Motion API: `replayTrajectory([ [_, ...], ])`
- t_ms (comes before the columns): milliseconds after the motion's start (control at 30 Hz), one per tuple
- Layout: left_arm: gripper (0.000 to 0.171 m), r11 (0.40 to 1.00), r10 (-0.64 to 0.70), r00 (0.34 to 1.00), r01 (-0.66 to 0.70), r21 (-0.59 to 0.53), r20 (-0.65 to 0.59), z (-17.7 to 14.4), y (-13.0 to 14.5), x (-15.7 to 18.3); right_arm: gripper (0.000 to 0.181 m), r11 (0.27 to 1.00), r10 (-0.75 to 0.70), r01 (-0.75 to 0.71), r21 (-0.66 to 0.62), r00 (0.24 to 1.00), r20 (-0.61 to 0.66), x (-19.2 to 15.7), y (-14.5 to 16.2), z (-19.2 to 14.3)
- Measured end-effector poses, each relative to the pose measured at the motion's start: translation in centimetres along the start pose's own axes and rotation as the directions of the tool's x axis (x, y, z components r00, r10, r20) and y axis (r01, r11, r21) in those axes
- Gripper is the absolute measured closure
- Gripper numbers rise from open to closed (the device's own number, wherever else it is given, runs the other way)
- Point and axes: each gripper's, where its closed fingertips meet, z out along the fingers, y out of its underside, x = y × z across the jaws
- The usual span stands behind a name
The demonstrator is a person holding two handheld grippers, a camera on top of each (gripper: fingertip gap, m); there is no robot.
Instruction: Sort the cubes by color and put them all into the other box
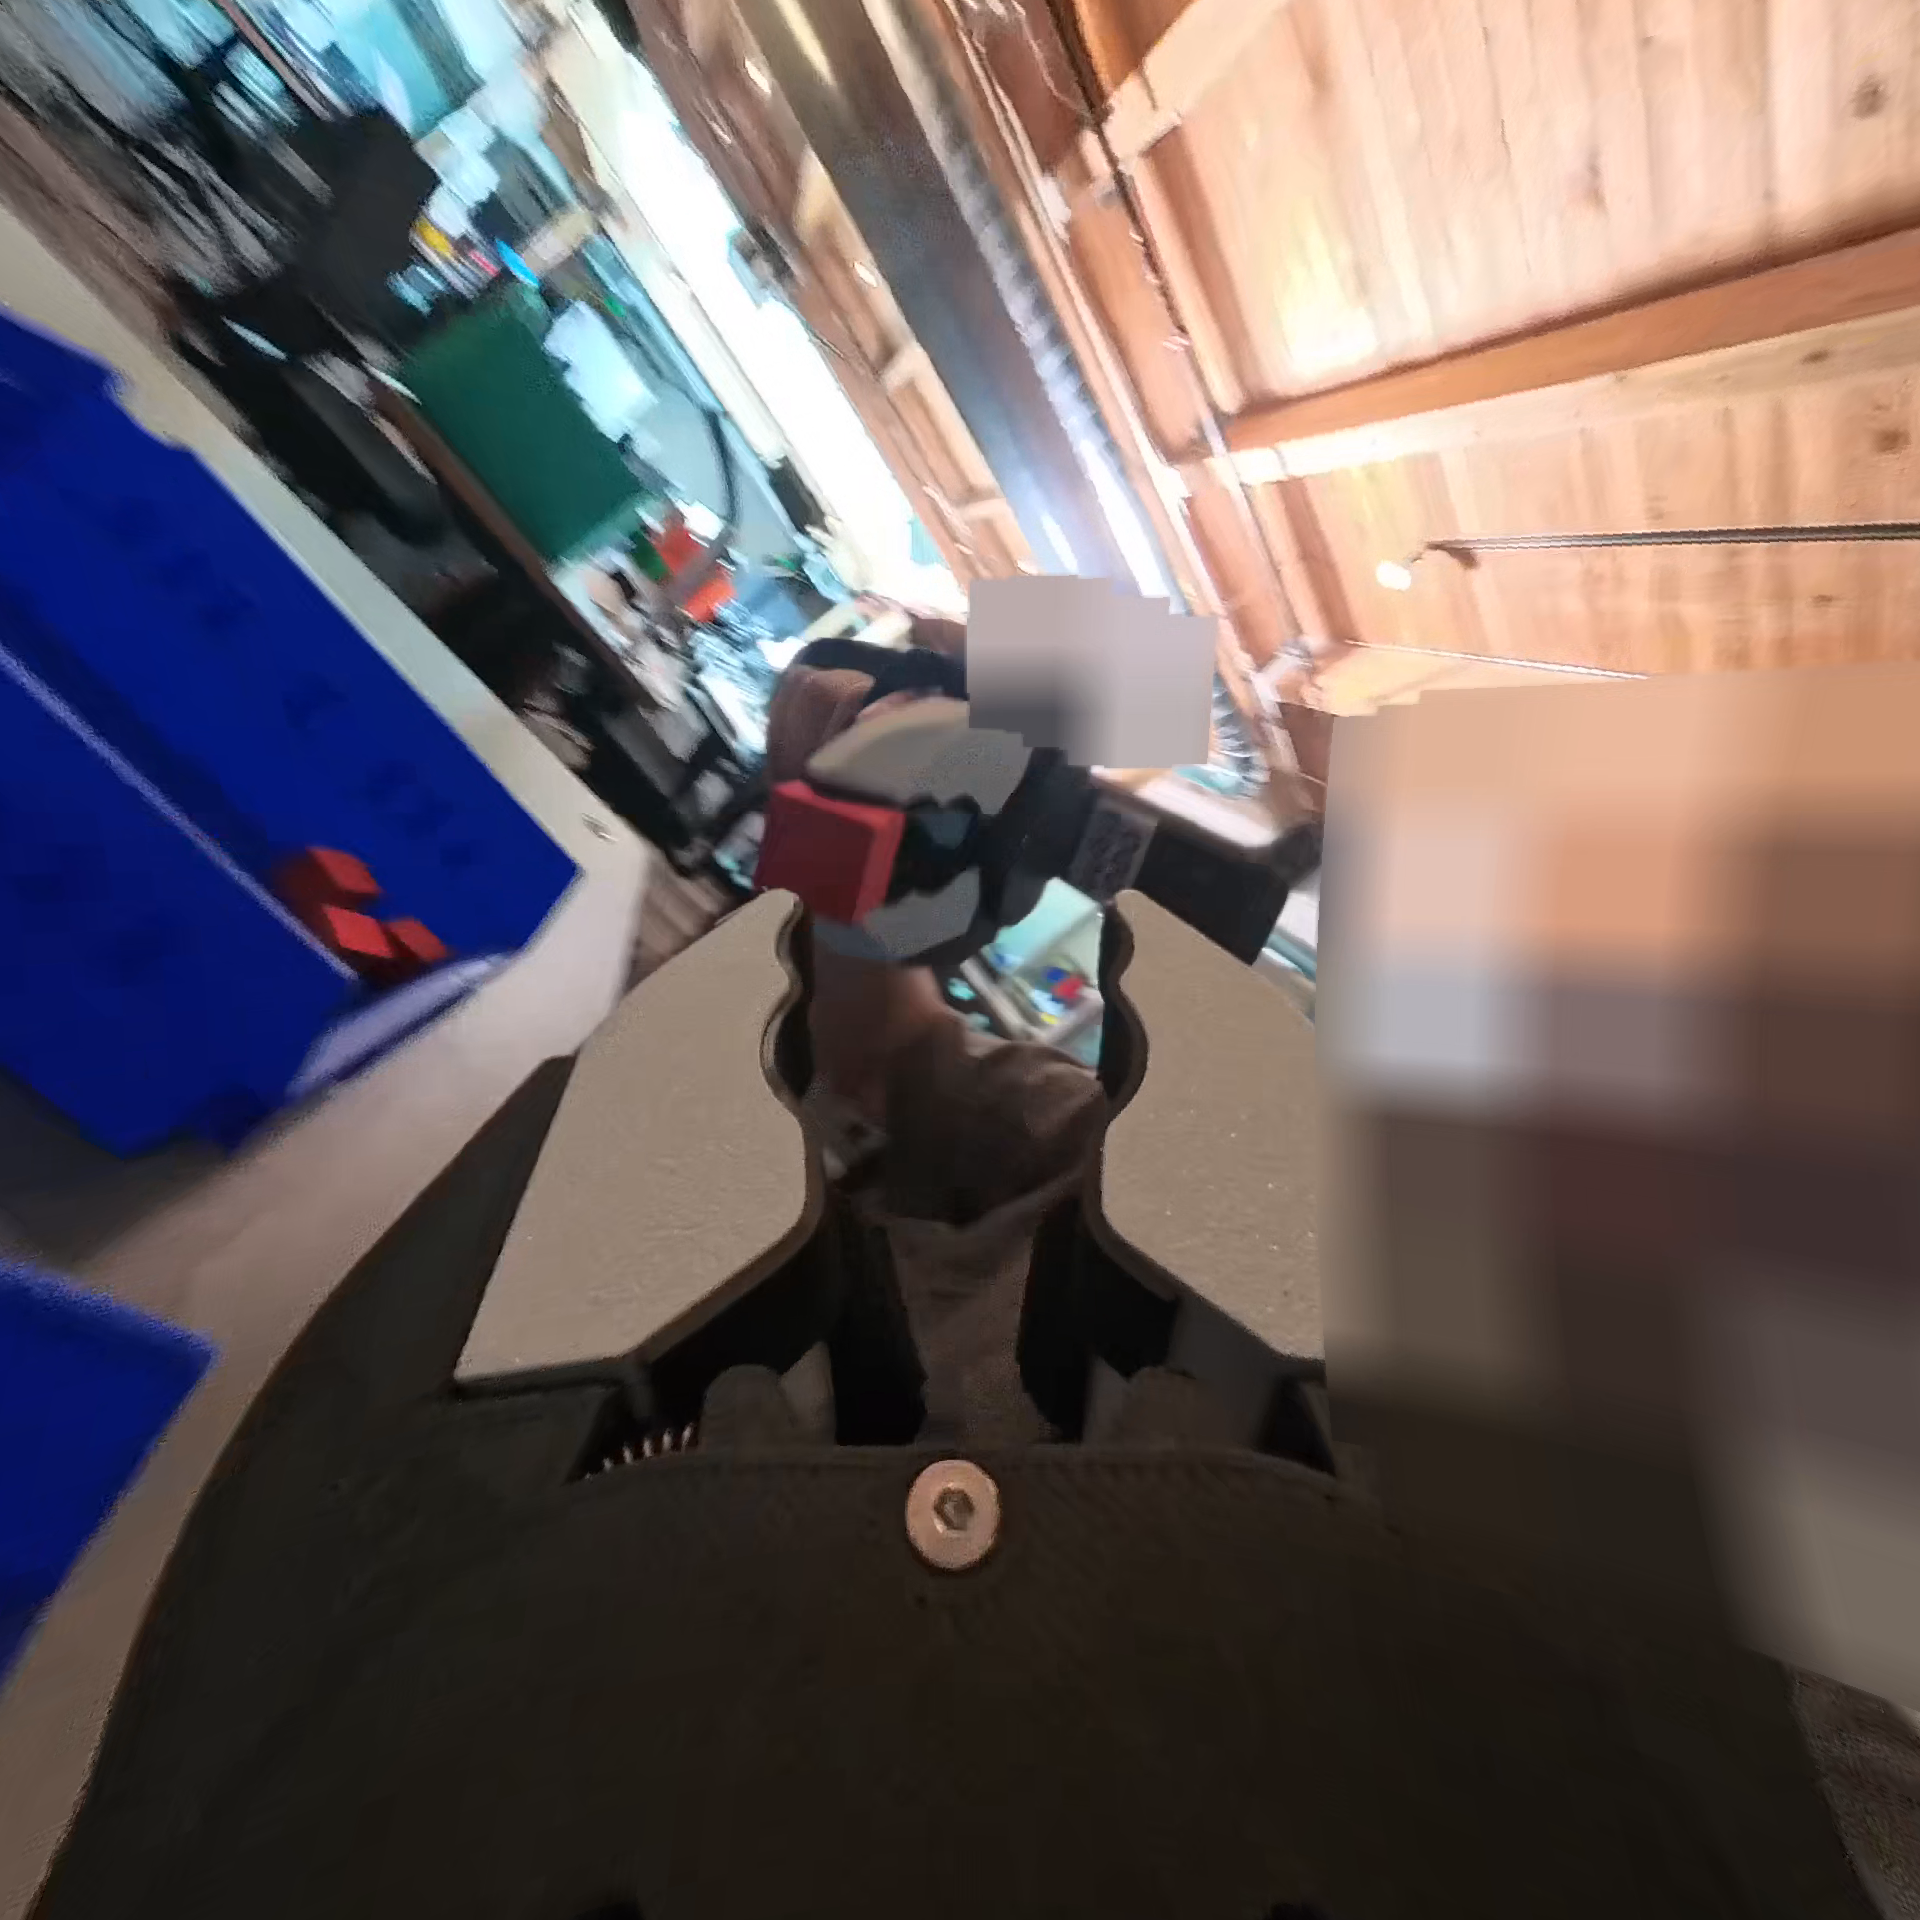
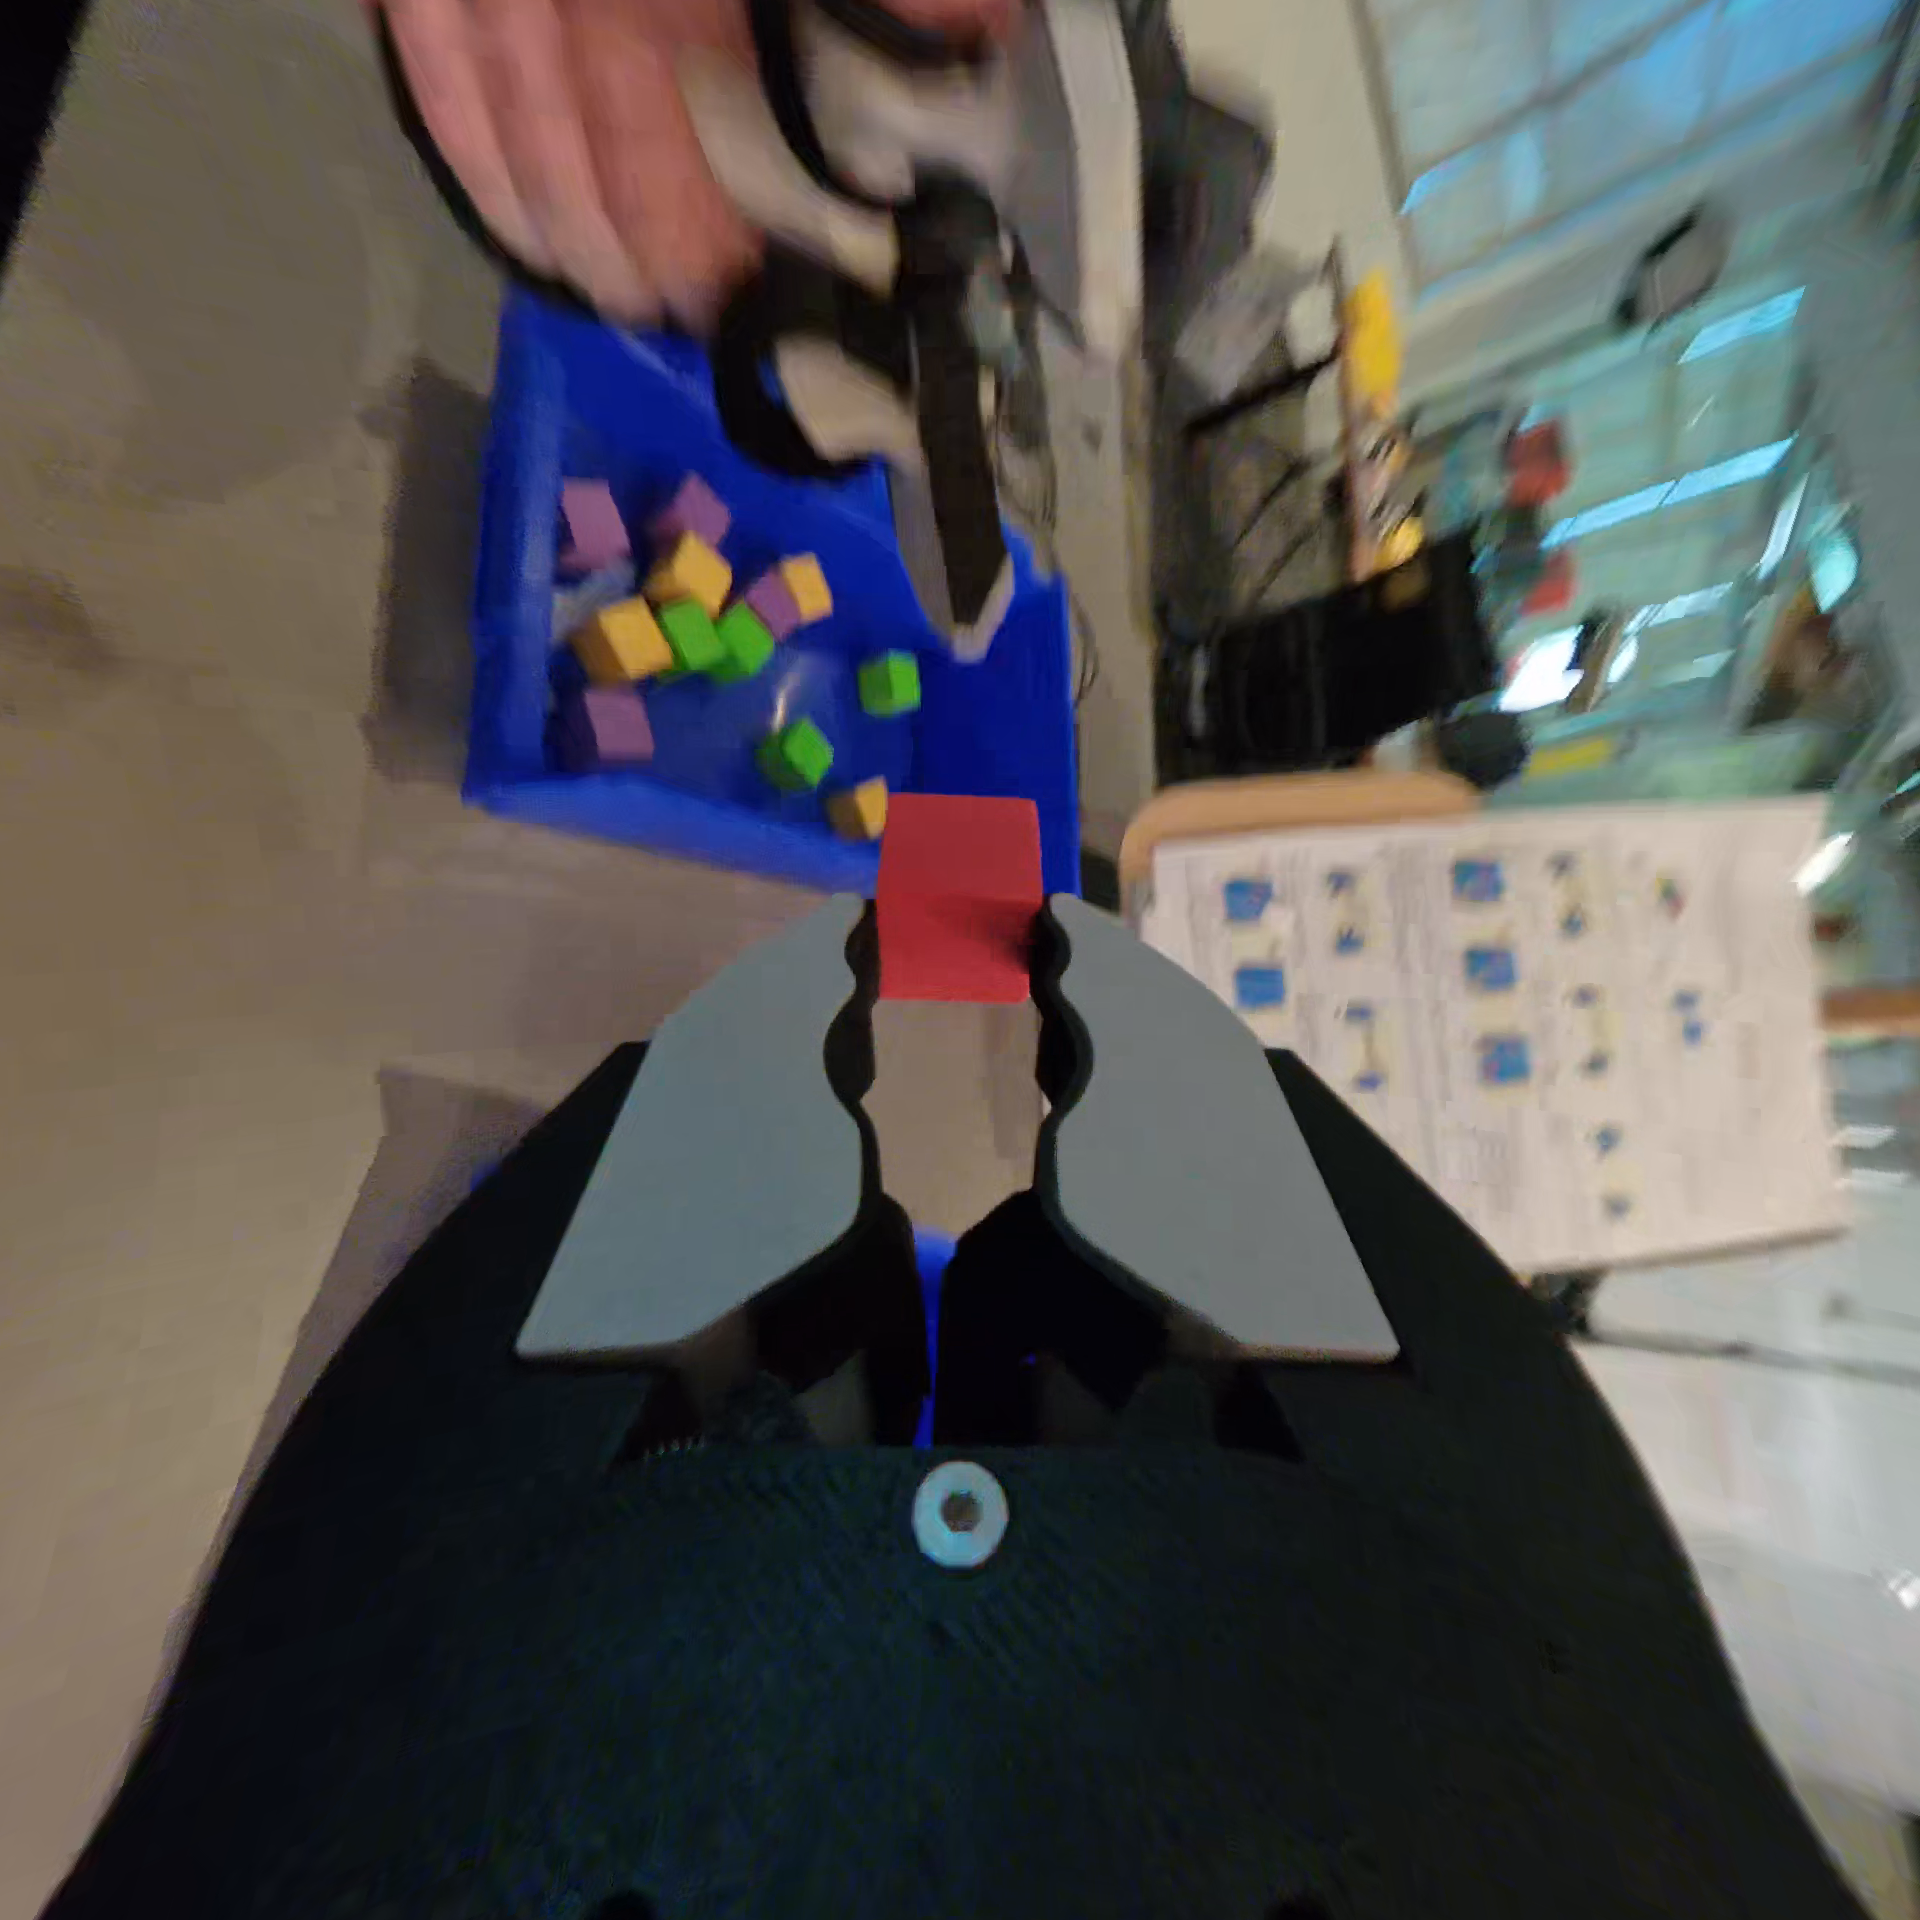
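My right gripper (image 2: 954,914) is shut on a red cube (image 2: 958,883), held at the fingertips in the air above the near edge of a blue bin (image 2: 509,623). That bin holds several purple, orange and green cubes (image 2: 686,613). My left gripper (image 1: 956,909) is open and empty, tilted upward. Just past its tips the right gripper (image 1: 935,842) shows with the red cube (image 1: 826,862). A blue bin (image 1: 156,727) to the left holds red cubes (image 1: 358,920). A hand (image 2: 582,135) holds the blurred left gripper (image 2: 961,540) over the bin.
The bins stand on a beige table (image 2: 208,883). A white sheet with small blue pictures (image 2: 1486,1029) lies to the right on a wooden board. Another blue bin (image 1: 73,1455) is at the lower left. Cluttered shelves and a wooden ceiling lie beyond.
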Motion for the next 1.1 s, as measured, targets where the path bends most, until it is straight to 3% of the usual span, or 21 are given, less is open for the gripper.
replayTrajectory([
  [33, 0.120, 0.999, 0.038, 0.998, -0.039, 0.017, 0.042, -0.5, -0.4, -0.1, 0.154, 0.997, 0.052, -0.051, -0.057, 0.998, 0.032, 0.6, 1.8, -0.5],
  [133, 0.125, 0.995, 0.092, 0.993, -0.095, 0.035, 0.078, -1.4, -0.7, 0.5, 0.154, 0.928, 0.257, -0.202, -0.312, 0.955, 0.147, 0.4, 8.5, -1.6],
  [267, 0.135, 0.993, 0.116, 0.989, -0.117, 0.004, 0.088, -1.9, 0.2, 0.5, 0.153, 0.695, 0.530, -0.266, -0.667, 0.818, 0.226, -4.1, 17.9, -2.3],
  [367, 0.136, 0.994, 0.108, 0.992, -0.107, -0.010, 0.072, -2.0, 0.3, 0.6, 0.153, 0.528, 0.661, -0.243, -0.814, 0.719, 0.214, -8.1, 22.9, -2.4],
  [433, 0.138, 0.993, 0.114, 0.991, -0.114, -0.012, 0.075, -2.0, 0.3, 0.6, 0.153, 0.464, 0.708, -0.221, -0.858, 0.674, 0.210, -10.0, 24.8, -2.3],
  [633, 0.142, 0.993, 0.116, 0.990, -0.114, -0.032, 0.081, -2.4, 0.5, 0.5, 0.153, 0.402, 0.754, -0.169, -0.900, 0.618, 0.221, -13.2, 27.5, -2.7],
  [1100, 0.143, 0.993, 0.112, 0.990, -0.108, -0.043, 0.088, -2.2, 0.6, 0.4, 0.153, 0.478, 0.702, -0.054, -0.877, 0.623, 0.344, -14.6, 28.3, -4.8],
])
